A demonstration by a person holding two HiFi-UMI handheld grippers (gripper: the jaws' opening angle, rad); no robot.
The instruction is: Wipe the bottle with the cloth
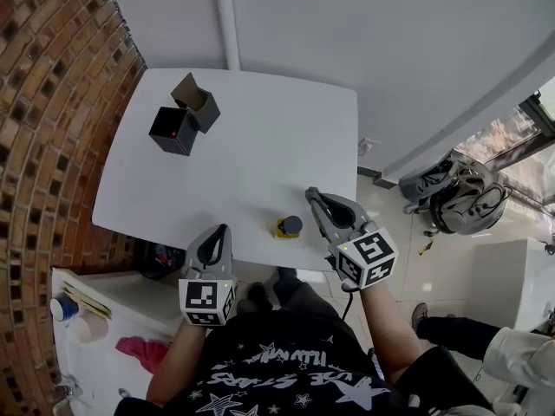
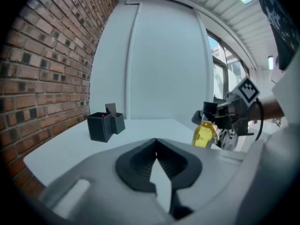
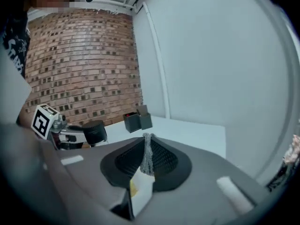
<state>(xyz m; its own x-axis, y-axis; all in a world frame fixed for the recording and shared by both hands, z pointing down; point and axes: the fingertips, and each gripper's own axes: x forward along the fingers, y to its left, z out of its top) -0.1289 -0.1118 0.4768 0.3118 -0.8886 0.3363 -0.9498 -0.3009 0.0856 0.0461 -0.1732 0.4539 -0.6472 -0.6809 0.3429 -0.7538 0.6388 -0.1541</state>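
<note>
A small yellow bottle (image 1: 287,227) with a black cap stands at the near edge of the white table (image 1: 251,137), between my two grippers. My left gripper (image 1: 223,230) hovers just off the table's near edge, left of the bottle, shut and empty. In the left gripper view its jaws (image 2: 155,140) meet at the tip, and the bottle (image 2: 203,135) stands ahead to the right. My right gripper (image 1: 311,195) is to the right of the bottle and shut on a thin strip of grey cloth (image 3: 147,154). The bottle's cap (image 3: 94,131) shows at its left.
Two open black boxes (image 1: 183,117) stand at the table's far left corner. A brick wall (image 1: 43,102) runs along the left. A white shelf (image 1: 95,319) below left holds a pink rag (image 1: 142,351). Backpacks (image 1: 455,193) lie on the floor at right.
</note>
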